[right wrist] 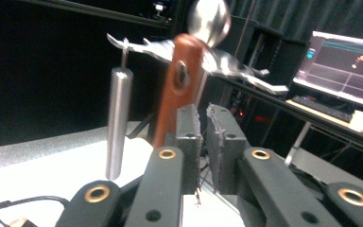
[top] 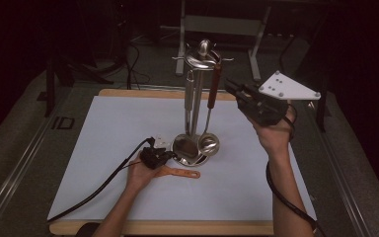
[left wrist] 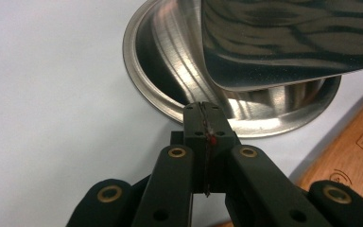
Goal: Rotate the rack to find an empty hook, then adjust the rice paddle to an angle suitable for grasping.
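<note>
1. Wood comes first, near the bottom middle of the high view: a flat orange-brown wooden utensil [top: 177, 173] lies on the white sheet [top: 103, 148], just beside my left hand.
2. My left gripper [top: 154, 157] rests low on the sheet next to it. In the left gripper view its jaws are pressed together with nothing big between them, and their tips sit right at the rim of the shiny steel base [left wrist: 170, 90].
3. A bit of the wooden piece [left wrist: 354, 151] shows at the lower right of that view. It has a small printed label and a stamped ring mark, but the words are too tiny for me to read.
4. Farther back, in the middle of the high view, stands the utensil stand [top: 197, 98]. A ladle with a brown wooden handle [top: 215, 86] hangs from a hook at the top, next to a steel handle [right wrist: 118, 123].
5. My right gripper [top: 237, 91] is held up in the air at the upper right, near the brown handle. Its jaws are almost closed, with a thin gap, and they hold nothing.
6. I think the job now is to take the brown handle. I should open the jaws wider, line up with the handle, squeeze softly, then lift up off the hook so the stand does not tip.
</note>
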Tool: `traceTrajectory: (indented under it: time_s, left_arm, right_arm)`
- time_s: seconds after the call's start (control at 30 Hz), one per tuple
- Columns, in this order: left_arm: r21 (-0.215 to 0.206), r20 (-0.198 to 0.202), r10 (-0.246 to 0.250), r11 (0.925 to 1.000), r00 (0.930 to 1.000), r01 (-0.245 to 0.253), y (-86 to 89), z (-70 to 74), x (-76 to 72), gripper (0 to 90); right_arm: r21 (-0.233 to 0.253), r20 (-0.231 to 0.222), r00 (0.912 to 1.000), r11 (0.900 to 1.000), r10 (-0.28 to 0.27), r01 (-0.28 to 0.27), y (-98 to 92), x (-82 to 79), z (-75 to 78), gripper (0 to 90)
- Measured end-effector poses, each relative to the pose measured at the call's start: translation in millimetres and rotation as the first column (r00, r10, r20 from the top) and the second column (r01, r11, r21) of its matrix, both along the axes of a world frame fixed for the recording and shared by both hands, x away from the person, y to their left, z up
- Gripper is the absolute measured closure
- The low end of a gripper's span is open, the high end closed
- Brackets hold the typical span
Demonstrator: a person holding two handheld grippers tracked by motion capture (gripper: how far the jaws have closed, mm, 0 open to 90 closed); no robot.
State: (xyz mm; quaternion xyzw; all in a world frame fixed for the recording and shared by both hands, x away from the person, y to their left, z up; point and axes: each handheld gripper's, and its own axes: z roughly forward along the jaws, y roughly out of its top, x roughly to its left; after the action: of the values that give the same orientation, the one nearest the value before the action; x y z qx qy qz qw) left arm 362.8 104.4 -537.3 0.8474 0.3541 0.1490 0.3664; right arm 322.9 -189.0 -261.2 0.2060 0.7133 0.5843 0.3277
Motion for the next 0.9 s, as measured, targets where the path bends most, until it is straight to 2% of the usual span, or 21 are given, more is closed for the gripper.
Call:
traceTrajectory:
  time_s: [0.07, 0.2, 0.4, 0.43, 0.47, 0.5, 0.73, 0.9]
  left_arm:
    - [0.000, -0.001, -0.007, 1.0000, 1.0000, 0.007, 2.6, 2.2, -1.9, 90.0]
    - [-0.015, 0.023, 0.011, 0.9998, 0.9997, -0.010, 12.3, 9.0, -6.9, 90.0]
    - [-0.023, 0.052, 0.071, 0.9973, 0.9961, -0.070, 38.5, 19.6, -15.7, 89.0]
    - [-0.023, 0.052, 0.071, 0.9973, 0.9961, -0.070, 38.5, 19.6, -15.7, 88.7]
    - [-0.024, 0.053, 0.094, 0.9953, 0.9941, -0.093, 47.8, 21.4, -18.1, 88.7]
    - [-0.027, 0.054, 0.103, 0.9945, 0.9932, -0.101, 51.5, 21.7, -18.8, 88.1]
    - [-0.039, 0.053, 0.151, 0.9881, 0.9871, -0.149, 67.3, 20.2, -24.0, 87.4]
    - [-0.007, 0.048, 0.154, 0.9880, 0.9869, -0.154, 73.2, 17.5, -31.0, 86.5]
  right_arm:
    - [0.002, -0.011, 0.9999, 1.000, -0.009, 0.009, -4.5, 0.6, -3.4, 81.8]
    - [0.008, -0.039, 0.9989, 1.000, -0.026, 0.026, -11.0, 1.3, -11.3, 79.6]
    - [0.011, -0.079, 0.9959, 0.999, -0.046, 0.047, -14.6, 4.6, -23.2, 73.3]
    - [0.011, -0.079, 0.9959, 0.999, -0.046, 0.047, -14.6, 4.6, -23.2, 73.3]
    - [0.011, -0.086, 0.9949, 0.999, -0.052, 0.053, -14.7, 5.6, -24.6, 71.8]
    - [0.014, -0.104, 0.9927, 0.998, -0.061, 0.063, -15.2, 8.3, -27.6, 69.6]
    - [0.005, -0.156, 0.9844, 0.996, -0.082, 0.084, -14.5, 17.0, -39.2, 65.0]
    - [0.009, -0.179, 0.9804, 0.996, -0.082, 0.085, -14.6, 20.3, -47.4, 62.6]
